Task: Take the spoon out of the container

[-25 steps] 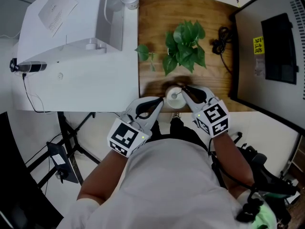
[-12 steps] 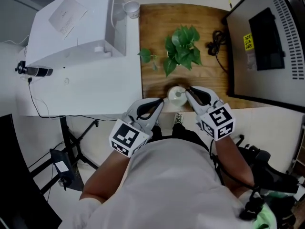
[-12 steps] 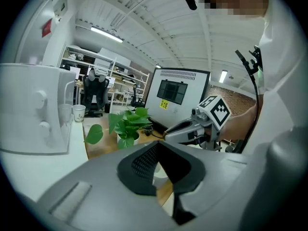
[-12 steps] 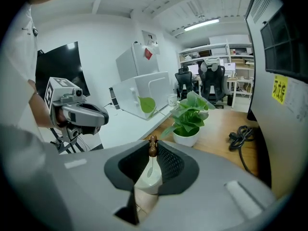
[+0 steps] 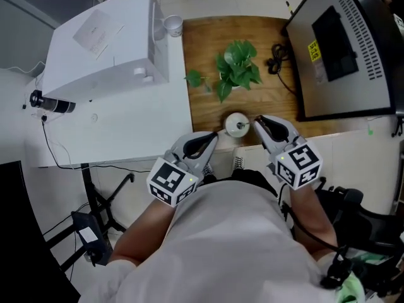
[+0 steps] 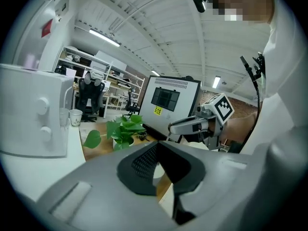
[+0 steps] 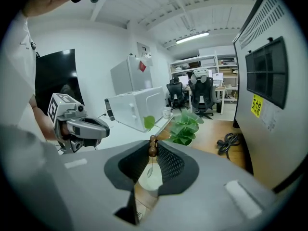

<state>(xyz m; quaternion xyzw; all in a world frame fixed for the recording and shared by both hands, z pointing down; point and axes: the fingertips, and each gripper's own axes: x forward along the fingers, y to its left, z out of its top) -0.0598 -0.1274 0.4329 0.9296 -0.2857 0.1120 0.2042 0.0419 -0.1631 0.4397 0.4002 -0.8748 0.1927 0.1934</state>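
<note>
A small white container stands near the front edge of the wooden table. A thin spoon leans in it toward the right. In the right gripper view the spoon's brown knob end is pinched between the jaw tips, and the metal spoon hangs down over the container. My right gripper is shut on it at the container's right rim. My left gripper hovers just left of the container, off the table's front edge, shut with nothing in it.
A potted green plant stands behind the container. A large grey cabinet lines the right side, with a black cable beside it. A white appliance and a paper cup sit on the white table at left.
The head view has drifted, so the scene sits differently in the frame. Both grippers keep their places at the container, and the right one stays closed on the spoon.
</note>
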